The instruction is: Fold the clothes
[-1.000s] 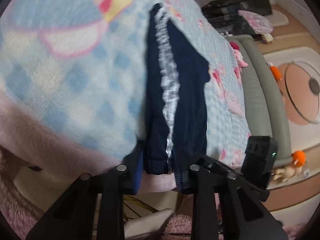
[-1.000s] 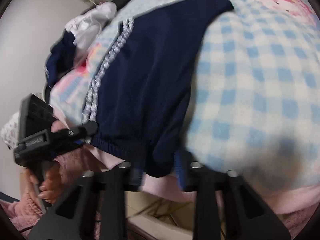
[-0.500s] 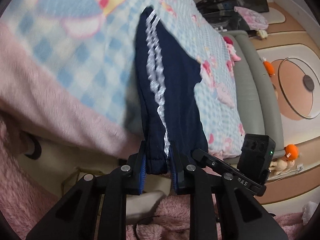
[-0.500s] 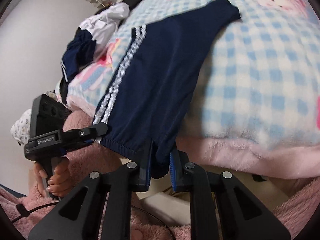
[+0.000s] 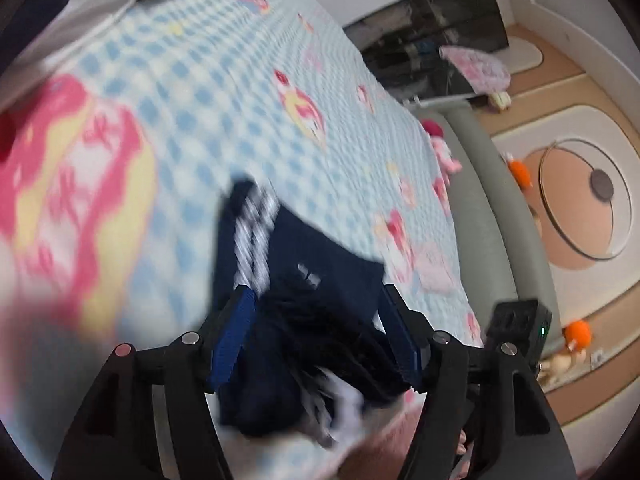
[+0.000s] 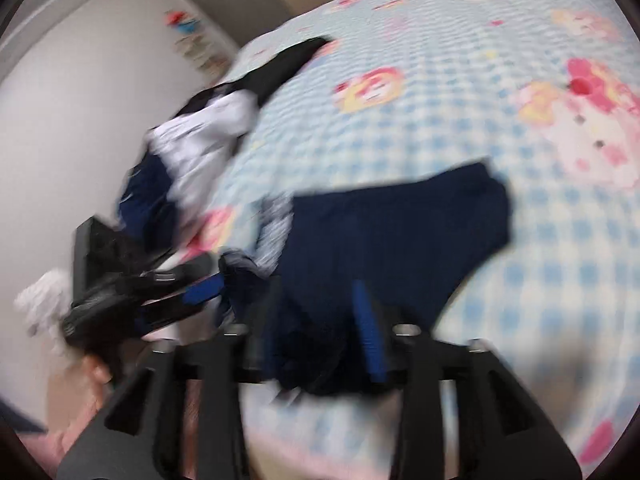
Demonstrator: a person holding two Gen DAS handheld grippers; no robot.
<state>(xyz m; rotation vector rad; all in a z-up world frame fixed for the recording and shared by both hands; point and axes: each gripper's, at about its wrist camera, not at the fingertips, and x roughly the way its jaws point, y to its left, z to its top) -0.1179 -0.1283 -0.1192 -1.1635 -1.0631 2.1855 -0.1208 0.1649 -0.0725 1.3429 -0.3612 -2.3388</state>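
Observation:
Navy shorts (image 5: pixel 320 264) with white side stripes lie bunched and doubled over on the blue-checked blanket (image 5: pixel 248 92) near the bed's edge. My left gripper (image 5: pixel 316 316) is open, its blue-padded fingers (image 5: pixel 234 332) spread either side of the crumpled waistband. In the right wrist view the shorts (image 6: pixel 400 232) spread across the blanket (image 6: pixel 480 100), and my right gripper (image 6: pixel 316 316) stands open around their near edge; cloth hides its left finger. The left gripper (image 6: pixel 180 292) sits at the shorts' striped side. Both views are motion-blurred.
A heap of white and navy clothes (image 6: pixel 192 160) lies at the blanket's far left. A grey bed frame (image 5: pixel 488 208) borders the mattress, with orange toys (image 5: pixel 520 172) on the patterned floor beyond. A hand (image 6: pixel 96 364) holds the left gripper.
Both grippers were shut on the shorts' waistband off the bed's edge. They have moved up over the blanket, folding the shorts over, and both jaws have opened and let go.

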